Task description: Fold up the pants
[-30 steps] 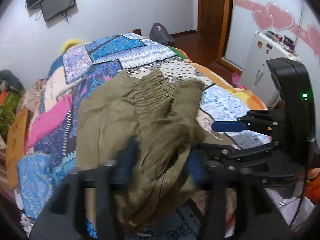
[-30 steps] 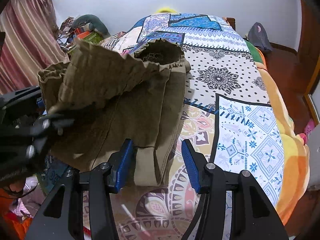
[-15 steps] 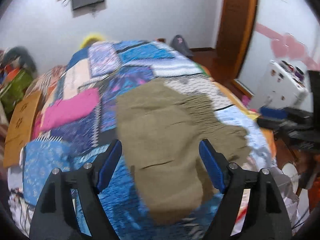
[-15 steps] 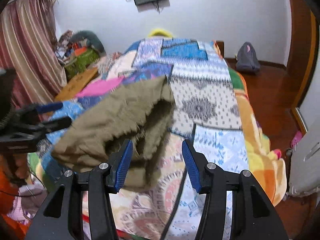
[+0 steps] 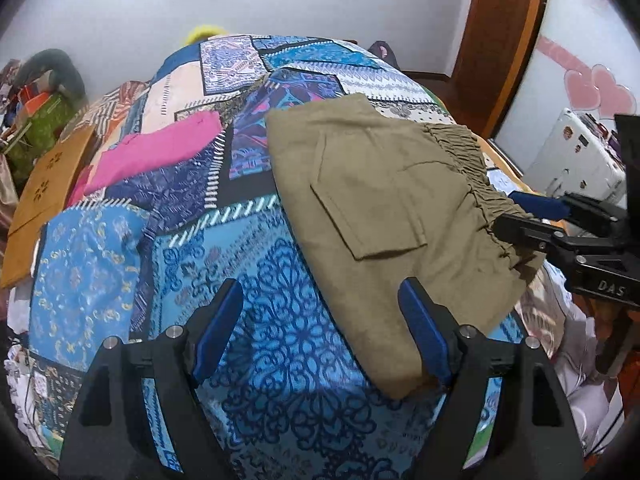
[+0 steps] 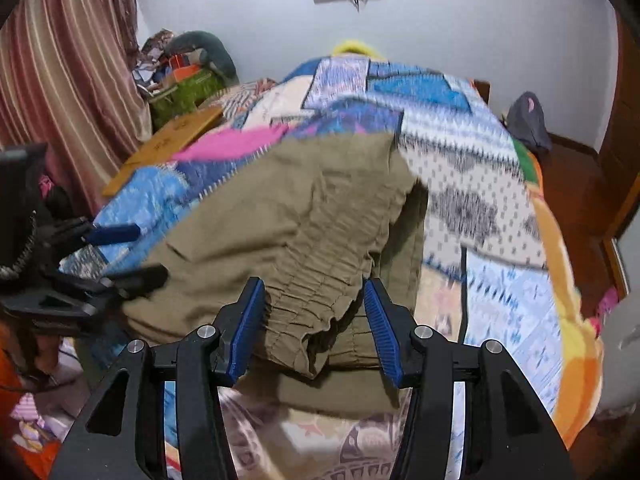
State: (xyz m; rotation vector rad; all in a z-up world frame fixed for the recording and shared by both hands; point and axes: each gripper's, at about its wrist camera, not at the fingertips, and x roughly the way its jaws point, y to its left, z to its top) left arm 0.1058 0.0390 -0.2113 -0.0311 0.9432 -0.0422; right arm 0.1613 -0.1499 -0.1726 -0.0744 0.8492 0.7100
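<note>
Olive-green pants (image 5: 384, 216) lie folded in a thick stack on the patchwork bedspread (image 5: 256, 320), pocket side up, elastic waistband toward the right. They also show in the right wrist view (image 6: 288, 232). My left gripper (image 5: 320, 328) is open and empty, its right finger next to the stack's near edge. My right gripper (image 6: 314, 320) is open with the gathered waistband between its jaws, not pinched. The right gripper also shows in the left wrist view (image 5: 536, 216), at the waistband.
A pink garment (image 5: 156, 152) lies on the bed's left side, beside a brown cardboard sheet (image 5: 44, 184). A clutter pile (image 6: 184, 76) and curtain (image 6: 68, 64) stand left. A white appliance (image 5: 576, 156) and wooden door (image 5: 496, 32) stand right.
The left gripper let go of the pants and drew back open. The bunched pants dropped flat into a folded stack. The right gripper stayed open and came to the waistband.
</note>
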